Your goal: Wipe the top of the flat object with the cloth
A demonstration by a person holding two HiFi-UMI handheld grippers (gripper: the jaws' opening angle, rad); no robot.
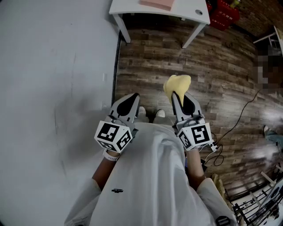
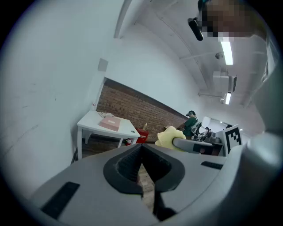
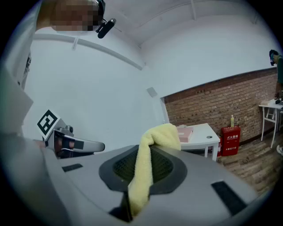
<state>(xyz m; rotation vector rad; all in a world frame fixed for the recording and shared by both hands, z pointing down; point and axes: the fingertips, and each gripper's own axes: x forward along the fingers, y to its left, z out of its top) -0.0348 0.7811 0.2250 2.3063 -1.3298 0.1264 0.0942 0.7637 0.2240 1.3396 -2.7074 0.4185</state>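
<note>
Right tongs (image 1: 175, 98) clamped the cloth (image 1: 177, 84) for wiping, well short of the counter (image 1: 188, 11); left tongs (image 1: 131, 99) closed on nothing

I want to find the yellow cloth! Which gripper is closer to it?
Right. The right gripper clamps the yellow cloth; the left gripper sits apart, shut on nothing.
</note>
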